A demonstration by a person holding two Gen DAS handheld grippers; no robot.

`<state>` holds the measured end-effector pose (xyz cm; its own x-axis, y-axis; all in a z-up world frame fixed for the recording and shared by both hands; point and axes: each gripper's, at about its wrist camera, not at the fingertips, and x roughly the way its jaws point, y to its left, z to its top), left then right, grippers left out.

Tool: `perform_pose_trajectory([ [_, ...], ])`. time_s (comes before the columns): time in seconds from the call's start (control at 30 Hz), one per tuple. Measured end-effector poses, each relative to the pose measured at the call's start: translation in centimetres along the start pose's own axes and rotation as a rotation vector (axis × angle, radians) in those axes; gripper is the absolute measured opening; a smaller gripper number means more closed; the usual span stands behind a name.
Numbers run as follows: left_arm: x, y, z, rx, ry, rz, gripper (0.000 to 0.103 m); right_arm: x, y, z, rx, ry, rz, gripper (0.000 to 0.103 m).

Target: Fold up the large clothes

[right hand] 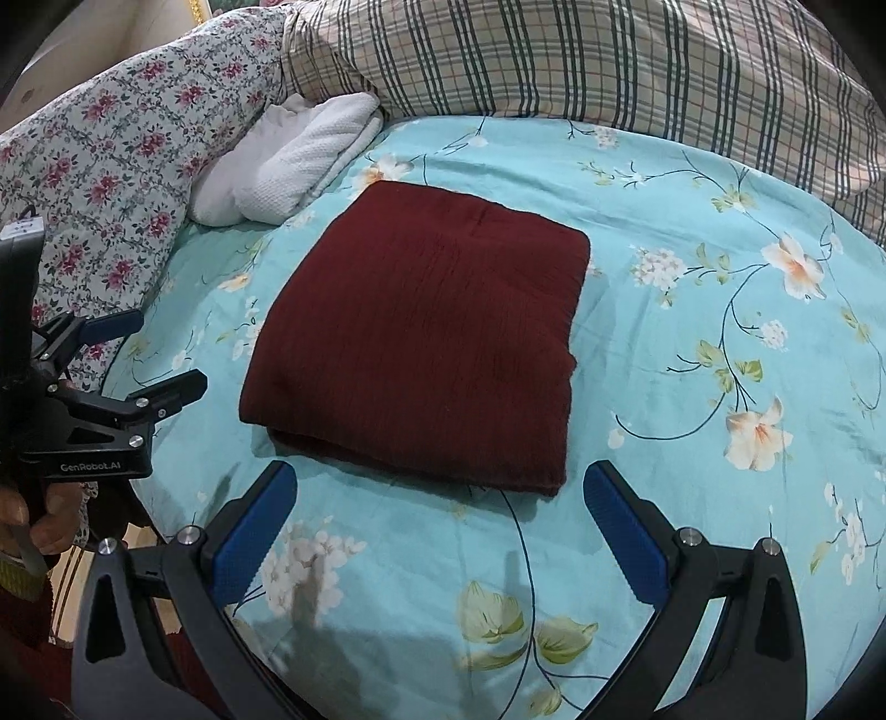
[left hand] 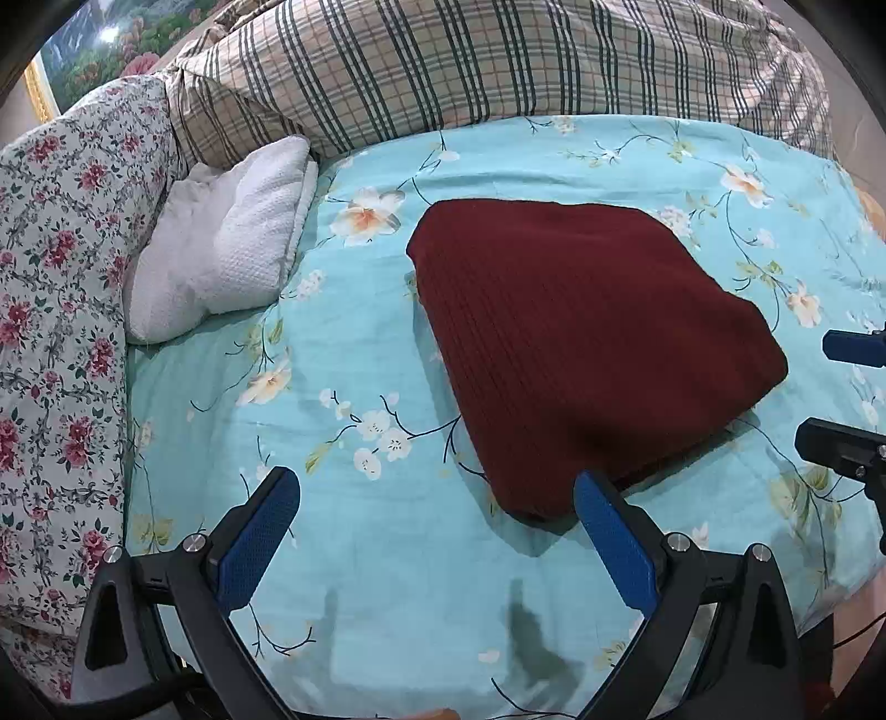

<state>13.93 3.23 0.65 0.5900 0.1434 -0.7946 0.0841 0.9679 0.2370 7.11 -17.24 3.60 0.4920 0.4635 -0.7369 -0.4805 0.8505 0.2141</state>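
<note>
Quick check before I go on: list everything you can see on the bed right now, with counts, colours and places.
folded garment: one, dark red, centre of the bed, lying flat.
bedsheet: one, light blue with flowers, under everything.
white towel: one, far left, bunched beside the quilt.
floral quilt: one, white with red flowers, left edge.
plaid blanket: one, beige with dark stripes, far side.
picture: one, framed, upper left.
left hand-held gripper: black, blue pads, open, empty.
right hand-held gripper: same, open, empty.

Bed bears folded garment
</note>
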Motion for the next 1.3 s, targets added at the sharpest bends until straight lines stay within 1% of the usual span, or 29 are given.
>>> perform_pose_trajectory([
  [0.17, -0.3, 0.1, 0.0, -0.009, -0.004, -0.007, 0.100, 0.0, 0.2, 0.2, -0.006, 0.002, 0.006, 0.103],
  [0.53, -1.6, -0.3, -0.3, -0.008, -0.027, -0.011, 0.100, -1.4, 0.4, 0.1, -0.005, -0.026, 0.011, 0.103],
  [0.93, -1.8, -0.6, -0.4, -0.008, -0.027, -0.006, 0.100, -1.5, 0.5, -0.2, 0.006, -0.028, 0.011, 0.103],
  [1.3, -1.7, -0.7, -0.2, -0.007, -0.027, -0.007, 0.100, -1.5, 0.0, 0.3, 0.001, -0.033, 0.021, 0.103],
])
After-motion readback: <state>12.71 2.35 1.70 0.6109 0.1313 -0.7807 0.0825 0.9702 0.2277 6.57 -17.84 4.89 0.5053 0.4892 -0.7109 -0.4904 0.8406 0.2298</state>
